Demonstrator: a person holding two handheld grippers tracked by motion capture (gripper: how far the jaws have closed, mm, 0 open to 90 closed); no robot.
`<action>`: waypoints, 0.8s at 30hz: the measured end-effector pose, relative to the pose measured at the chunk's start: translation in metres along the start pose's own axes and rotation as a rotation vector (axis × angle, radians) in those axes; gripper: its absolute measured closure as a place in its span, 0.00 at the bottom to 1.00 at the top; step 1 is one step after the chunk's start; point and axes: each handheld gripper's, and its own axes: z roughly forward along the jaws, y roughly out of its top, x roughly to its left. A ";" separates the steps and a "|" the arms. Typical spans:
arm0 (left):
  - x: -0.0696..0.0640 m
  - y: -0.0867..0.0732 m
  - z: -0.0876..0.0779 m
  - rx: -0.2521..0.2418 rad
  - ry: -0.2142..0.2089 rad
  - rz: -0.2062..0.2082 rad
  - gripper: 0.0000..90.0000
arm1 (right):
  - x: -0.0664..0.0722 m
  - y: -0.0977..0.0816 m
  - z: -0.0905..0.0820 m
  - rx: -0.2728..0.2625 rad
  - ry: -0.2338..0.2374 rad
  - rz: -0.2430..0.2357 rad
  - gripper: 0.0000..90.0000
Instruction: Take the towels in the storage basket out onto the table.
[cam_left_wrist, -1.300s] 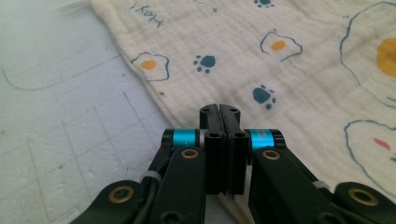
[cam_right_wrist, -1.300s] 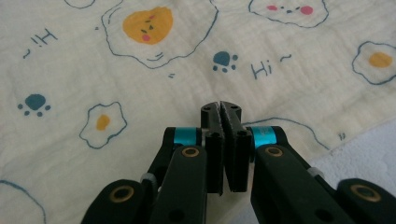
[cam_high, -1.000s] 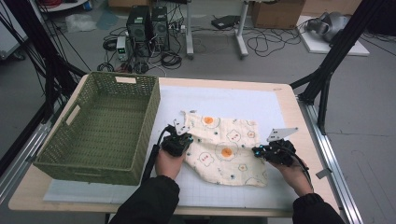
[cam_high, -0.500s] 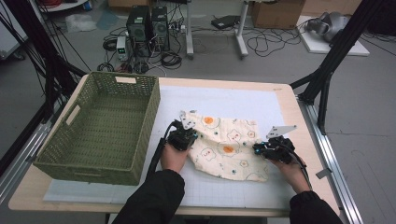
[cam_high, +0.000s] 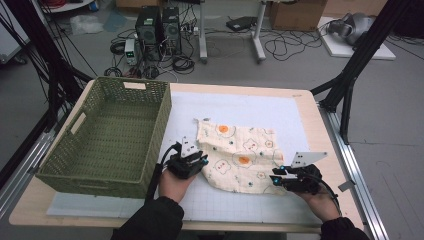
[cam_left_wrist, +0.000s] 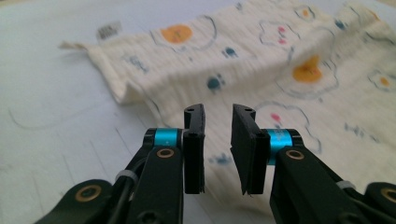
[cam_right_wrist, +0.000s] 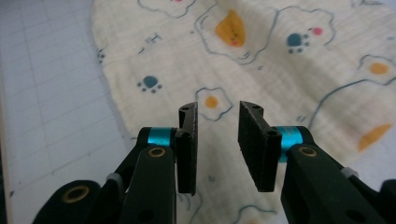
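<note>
From the high view, your cloth is lying flat on the white mat around the middle of the table, a bit toward the near side, with the green basket off to its left. Your left gripper sits right at the cloth's near-left edge, and your right gripper is at the near-right corner, well apart from the other one.

In the left gripper view, your fingers have just been opening and now stand a narrow gap apart with nothing pinched between them. The cloth spreads out beyond and under them, its folded edge off to the far left.

In the right gripper view it's the same deal: your fingers have just been opening, small gap, nothing clamped. The cloth with its egg and paw prints lies flat beneath them, the gridded mat showing on the left.
</note>
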 end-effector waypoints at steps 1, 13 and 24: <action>-0.002 -0.003 0.000 0.018 -0.004 0.012 0.79 | 0.001 -0.001 0.002 0.008 0.007 -0.007 0.76; -0.008 0.003 0.026 0.068 -0.044 0.005 1.00 | -0.007 -0.008 0.017 0.039 0.058 0.031 0.82; -0.008 0.010 0.046 0.088 -0.043 0.014 0.99 | -0.012 -0.009 0.014 0.038 0.020 0.048 0.85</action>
